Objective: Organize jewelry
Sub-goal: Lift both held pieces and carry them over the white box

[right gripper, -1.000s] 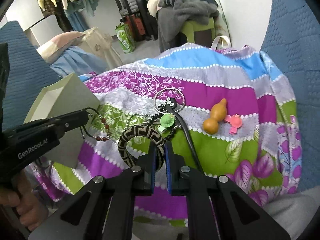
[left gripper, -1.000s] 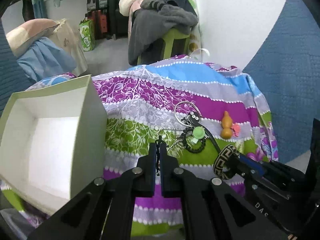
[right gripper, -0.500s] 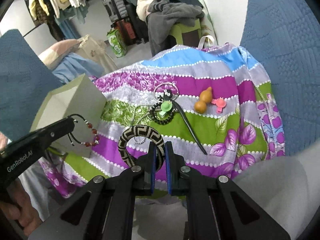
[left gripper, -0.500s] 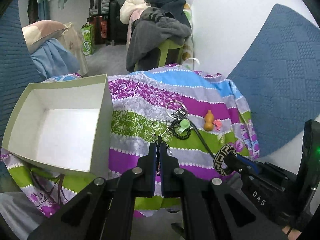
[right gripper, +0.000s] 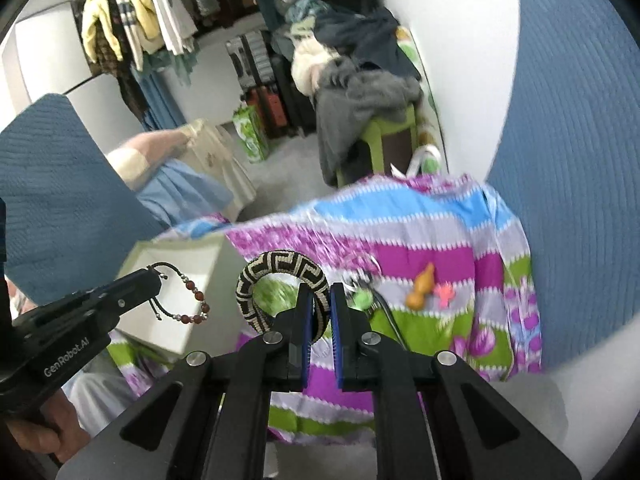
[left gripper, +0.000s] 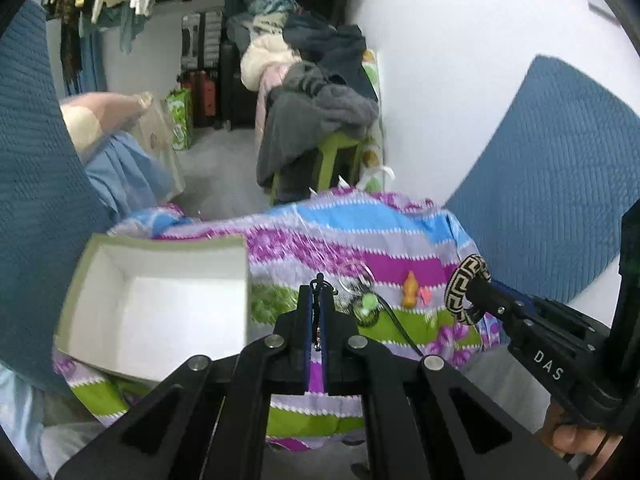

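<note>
Above: left gripper (right gripper: 154,280) fingers clamped on bead bracelet (right gripper: 188,304) | right gripper (right gripper: 320,304) fingers clamped on woven bangle (right gripper: 280,272) | box (left gripper: 160,304) on striped cloth (left gripper: 400,256)

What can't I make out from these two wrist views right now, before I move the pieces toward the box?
- Pile of trinkets on the striped cloth: motion blur in both views, and the left tongs cover part of it.
- Beaded bracelet: in the left wrist view only its cord shows, squeezed between the fingers.
- Woven bangle: lower arc hidden inside the right tongs.
- Box: near corner of its floor hidden by its own wall in both views.
</note>
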A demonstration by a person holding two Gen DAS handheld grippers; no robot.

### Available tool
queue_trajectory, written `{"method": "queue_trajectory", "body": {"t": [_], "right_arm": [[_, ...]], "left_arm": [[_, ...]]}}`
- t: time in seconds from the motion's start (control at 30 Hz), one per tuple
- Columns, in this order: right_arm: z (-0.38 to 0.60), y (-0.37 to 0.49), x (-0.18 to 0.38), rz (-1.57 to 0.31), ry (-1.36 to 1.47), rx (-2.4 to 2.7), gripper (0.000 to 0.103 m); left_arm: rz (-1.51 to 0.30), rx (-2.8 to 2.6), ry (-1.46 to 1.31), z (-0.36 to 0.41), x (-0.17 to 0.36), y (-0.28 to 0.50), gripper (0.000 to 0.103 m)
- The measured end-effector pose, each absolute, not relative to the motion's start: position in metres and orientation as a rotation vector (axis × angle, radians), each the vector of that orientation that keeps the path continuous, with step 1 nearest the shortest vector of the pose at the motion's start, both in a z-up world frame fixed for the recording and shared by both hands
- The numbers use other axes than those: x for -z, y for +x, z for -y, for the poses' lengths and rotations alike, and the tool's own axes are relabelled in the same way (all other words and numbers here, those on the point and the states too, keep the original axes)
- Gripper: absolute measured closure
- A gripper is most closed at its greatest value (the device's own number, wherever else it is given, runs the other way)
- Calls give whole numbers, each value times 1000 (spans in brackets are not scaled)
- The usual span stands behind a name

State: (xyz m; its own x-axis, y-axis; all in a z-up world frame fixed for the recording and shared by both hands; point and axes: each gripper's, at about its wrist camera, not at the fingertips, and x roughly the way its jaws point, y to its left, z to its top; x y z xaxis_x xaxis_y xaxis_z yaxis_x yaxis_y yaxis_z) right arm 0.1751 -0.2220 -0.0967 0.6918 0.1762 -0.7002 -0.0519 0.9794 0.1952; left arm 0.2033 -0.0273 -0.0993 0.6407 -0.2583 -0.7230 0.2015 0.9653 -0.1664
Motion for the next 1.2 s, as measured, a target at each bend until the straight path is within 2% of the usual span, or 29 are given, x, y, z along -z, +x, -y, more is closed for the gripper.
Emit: {"method": "queue_trajectory", "body": {"t": [0.33, 0.57, 0.87, 1.2], "right_arm": [[172, 197, 57, -732, 161, -226, 96], [121, 214, 53, -733, 102, -297, 96], [64, 231, 75, -767, 61, -345, 96], [24, 245, 140, -914, 17, -360, 96]], "left_arm": [[-740, 211, -108, -24, 48, 215, 102], [-710, 139, -123, -74, 37, 223, 102], [-746, 65, -148, -142, 62, 235, 102], [-861, 57, -156, -177, 130, 255, 101]]}}
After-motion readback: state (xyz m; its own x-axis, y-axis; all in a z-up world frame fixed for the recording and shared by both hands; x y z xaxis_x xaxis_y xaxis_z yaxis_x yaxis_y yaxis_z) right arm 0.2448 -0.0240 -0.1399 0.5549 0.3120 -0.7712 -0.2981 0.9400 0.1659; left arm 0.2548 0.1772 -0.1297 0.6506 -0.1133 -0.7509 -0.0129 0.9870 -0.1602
